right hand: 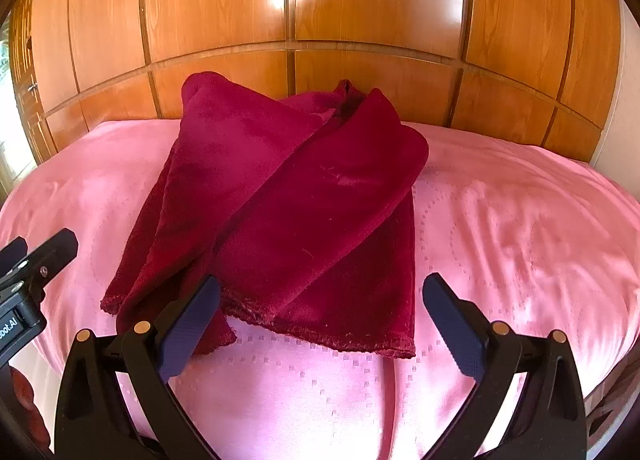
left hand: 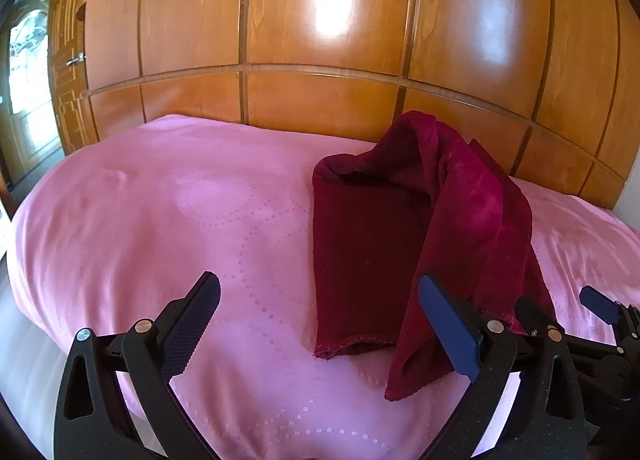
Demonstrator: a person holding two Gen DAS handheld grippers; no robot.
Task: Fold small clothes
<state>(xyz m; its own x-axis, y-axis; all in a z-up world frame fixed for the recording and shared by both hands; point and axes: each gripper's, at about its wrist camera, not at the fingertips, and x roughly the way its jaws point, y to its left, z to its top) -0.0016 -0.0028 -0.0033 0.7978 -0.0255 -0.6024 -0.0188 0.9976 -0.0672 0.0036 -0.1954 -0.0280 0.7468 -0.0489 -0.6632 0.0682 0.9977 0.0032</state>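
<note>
From your left wrist camera, your left gripper (left hand: 320,316) stands with its jaws spread wide and nothing between them, low over the pink bedspread (left hand: 140,219). The dark red cloth (left hand: 372,244) lies on the bed ahead and to the right, partly folded, one flap draped over itself; its near edge sits behind your right-hand finger. Your right gripper (left hand: 600,306) shows at the right edge, just beside the cloth. The wooden wardrobe (left hand: 320,19) fills the background.

From your right wrist camera, your right gripper (right hand: 322,310) is also wide apart and empty. The cloth (right hand: 288,211) lies straight ahead, its frayed hem just beyond your fingertips, the left finger overlapping it in view. Your left gripper (right hand: 40,256) sits at the left edge.
</note>
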